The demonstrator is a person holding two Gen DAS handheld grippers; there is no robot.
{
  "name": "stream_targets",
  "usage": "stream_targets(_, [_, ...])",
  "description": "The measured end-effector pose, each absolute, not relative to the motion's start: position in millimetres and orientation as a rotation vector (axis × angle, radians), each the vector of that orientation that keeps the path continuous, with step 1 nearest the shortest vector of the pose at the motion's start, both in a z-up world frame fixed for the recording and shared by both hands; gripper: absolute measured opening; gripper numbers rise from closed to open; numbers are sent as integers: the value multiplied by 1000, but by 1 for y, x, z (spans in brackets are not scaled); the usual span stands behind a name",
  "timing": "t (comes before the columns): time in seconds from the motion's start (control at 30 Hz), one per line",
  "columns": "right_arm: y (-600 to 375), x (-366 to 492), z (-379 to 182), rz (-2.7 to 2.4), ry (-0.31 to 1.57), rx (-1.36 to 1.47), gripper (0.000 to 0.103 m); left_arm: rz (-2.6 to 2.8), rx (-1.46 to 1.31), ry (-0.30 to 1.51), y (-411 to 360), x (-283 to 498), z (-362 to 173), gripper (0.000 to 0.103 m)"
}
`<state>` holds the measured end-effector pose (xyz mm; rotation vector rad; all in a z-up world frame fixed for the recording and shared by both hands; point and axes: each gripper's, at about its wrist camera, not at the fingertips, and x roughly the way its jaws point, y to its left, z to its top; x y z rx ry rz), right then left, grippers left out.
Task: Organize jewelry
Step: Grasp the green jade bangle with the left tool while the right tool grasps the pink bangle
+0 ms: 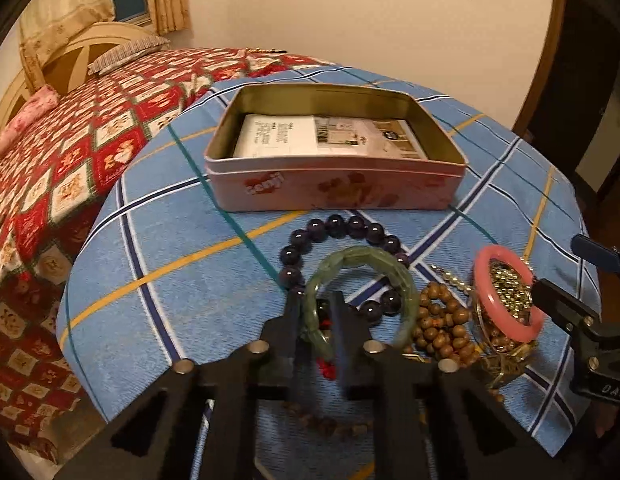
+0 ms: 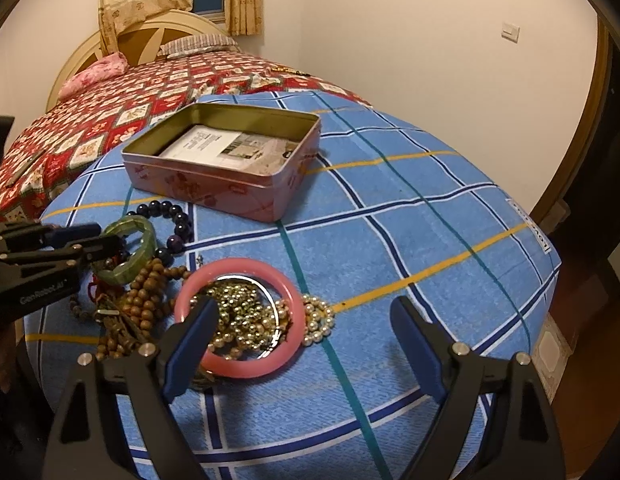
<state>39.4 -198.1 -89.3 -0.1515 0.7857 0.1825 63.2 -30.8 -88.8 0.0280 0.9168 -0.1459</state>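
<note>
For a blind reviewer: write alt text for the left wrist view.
The left hand-held gripper is shut on a green bangle among beads on a blue plaid cloth. Behind stands an open pink tin; a pink bangle lies right.

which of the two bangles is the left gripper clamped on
The green bangle: the left gripper has its jaws shut across its rim. The pink bangle lies free on the beads by the open right gripper.

Black left claw (image 1: 316, 312) with silver bolts; right claw (image 2: 306, 340) has blue pads
</note>
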Motion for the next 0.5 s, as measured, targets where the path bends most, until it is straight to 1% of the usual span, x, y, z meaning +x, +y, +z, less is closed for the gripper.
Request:
stream_targets(0.03, [-199, 40, -89, 182, 785, -149, 89, -149, 26, 905, -31, 61, -86, 8])
stream_targets(0.33, [-203, 43, -90, 177, 789, -141, 88, -151, 27, 787, -29, 48, -53, 8])
stream_targets(0.37, [-204, 43, -91, 177, 792, -141, 87, -149, 32, 780, -29, 47, -51, 8])
stream_targets(0.5, [-207, 47, -96, 180, 818, -133, 74, -147, 34, 782, -26, 48, -54, 8])
